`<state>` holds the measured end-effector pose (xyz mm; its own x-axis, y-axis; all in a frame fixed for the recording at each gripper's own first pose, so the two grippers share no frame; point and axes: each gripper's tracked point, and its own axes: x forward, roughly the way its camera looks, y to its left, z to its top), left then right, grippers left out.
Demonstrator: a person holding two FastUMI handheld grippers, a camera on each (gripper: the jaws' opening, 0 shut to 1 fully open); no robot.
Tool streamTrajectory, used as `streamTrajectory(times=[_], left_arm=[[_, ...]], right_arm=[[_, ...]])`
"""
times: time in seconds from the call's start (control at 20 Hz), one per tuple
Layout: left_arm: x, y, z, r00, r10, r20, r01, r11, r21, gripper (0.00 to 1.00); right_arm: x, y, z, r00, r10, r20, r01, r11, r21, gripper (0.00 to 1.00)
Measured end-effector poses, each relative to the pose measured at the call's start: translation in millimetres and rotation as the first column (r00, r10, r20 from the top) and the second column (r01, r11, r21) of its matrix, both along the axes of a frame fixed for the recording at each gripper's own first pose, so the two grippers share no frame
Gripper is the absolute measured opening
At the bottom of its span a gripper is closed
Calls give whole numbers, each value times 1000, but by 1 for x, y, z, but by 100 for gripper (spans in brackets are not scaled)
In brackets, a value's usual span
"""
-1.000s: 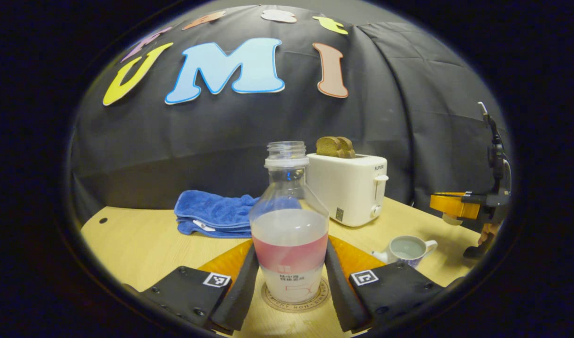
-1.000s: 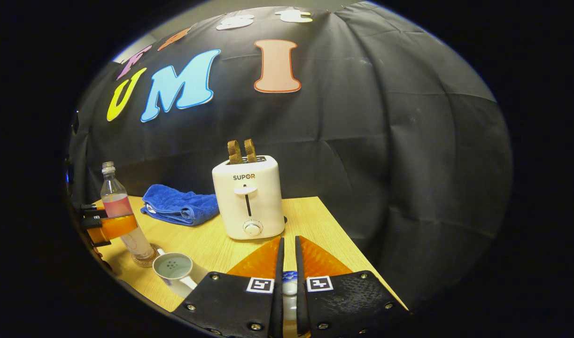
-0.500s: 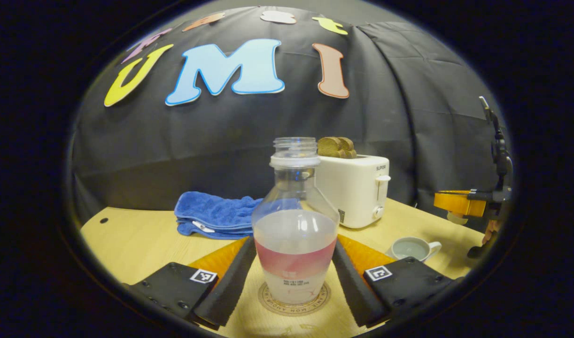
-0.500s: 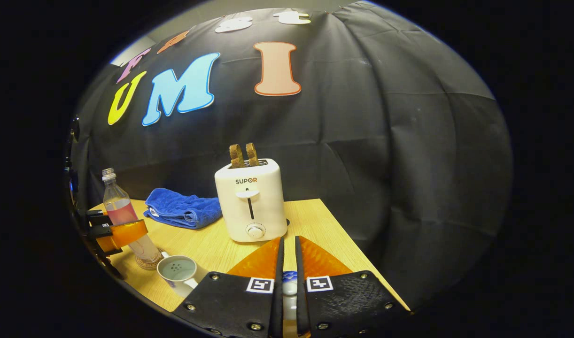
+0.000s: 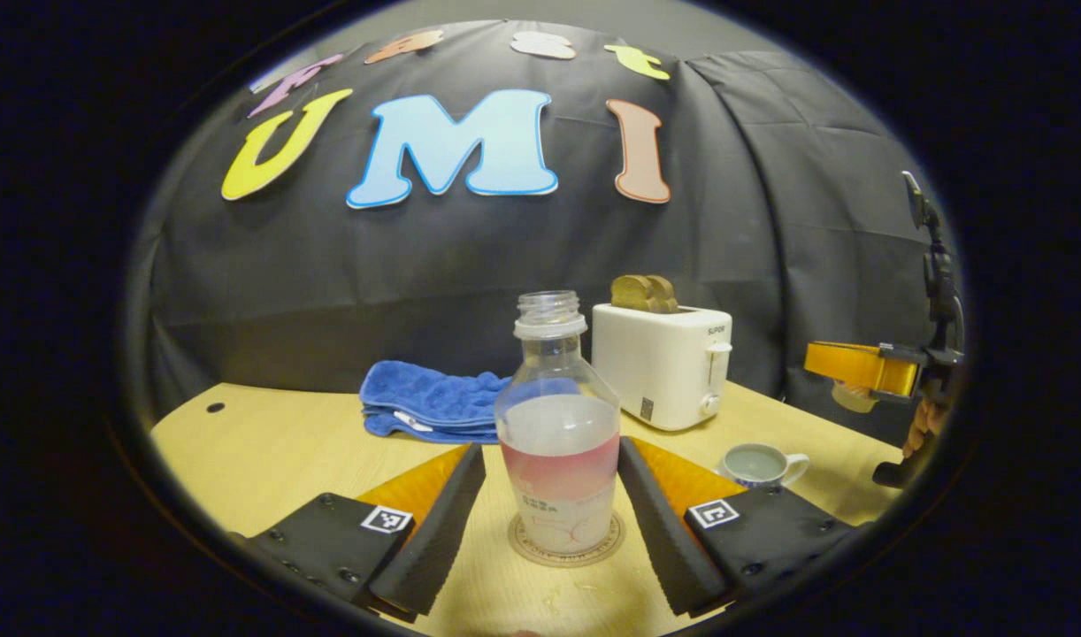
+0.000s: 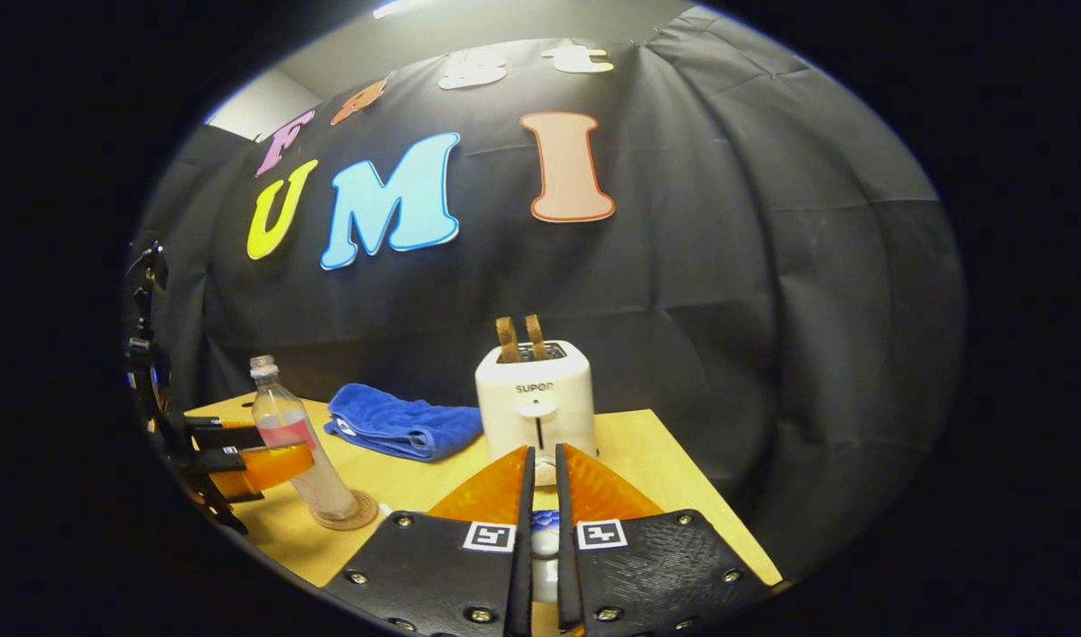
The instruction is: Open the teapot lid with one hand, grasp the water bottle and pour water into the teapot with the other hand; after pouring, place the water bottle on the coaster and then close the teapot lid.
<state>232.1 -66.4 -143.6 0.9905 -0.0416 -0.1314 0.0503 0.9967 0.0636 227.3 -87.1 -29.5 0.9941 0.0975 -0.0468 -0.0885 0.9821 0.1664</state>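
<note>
Water bottle (image 5: 558,442) standing upright on the round coaster (image 5: 565,548), directly between the spread jaws of the left gripper (image 5: 551,522); a visible gap on each side indicates that neither finger touches it, so the pouring and placing steps appear complete. The bottle is uncapped, of clear thin plastic and roughly half full: it is judged light, easily dented by a hard squeeze, and top-open, so any knock risks tipping and spilling. Should it need taking again, the labelled lower body, level with the jaws, offers the widest and firmest hold. The right gripper (image 6: 540,531) has its jaws nearly closed on a small blue-and-white object between them, presumably the teapot lid (image 6: 542,540), though little of it is visible; in the left gripper view this gripper (image 5: 859,372) hangs above and beyond the open teapot (image 5: 755,465), which sits just beyond the left gripper's right finger and appears to hold water. Closing the pot is judged the remaining step; lid and pot look ceramic, hence stiff, smooth and chip-prone, and call for a gentle, level descent. Open tabletop (image 5: 266,442) lies to the left of the left jaws; toaster (image 5: 663,363) and blue towel (image 5: 430,411) stand beyond the bottle, well apart from it, and the tabletop edge runs close to the right of the teapot.
</note>
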Motion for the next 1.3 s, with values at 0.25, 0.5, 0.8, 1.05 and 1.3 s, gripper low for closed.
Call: streamTrajectory(times=[0.25,0.5,0.8,1.05,1.3], left_arm=[[-19,-2,4,999,-17,27,17,1000,11,100],[-27,0,2,999,-27,34,28,999,-32,100],[-29,2,-6,999,-45,13,45,998,-46,100],[-44,-1,-10,998,-61,7,61,997,-41,100],[-58,-14,-7,996,-92,14,93,995,-41,100]], right_arm=[[10,35,-6,996,81,-22,-82,997,-12,11],[30,59,-13,991,124,-54,-122,992,44,11],[42,74,-23,988,131,-76,-127,991,51,11],[49,87,-30,982,164,-94,-155,983,97,11],[47,92,-33,981,174,-86,-170,984,54,11]])
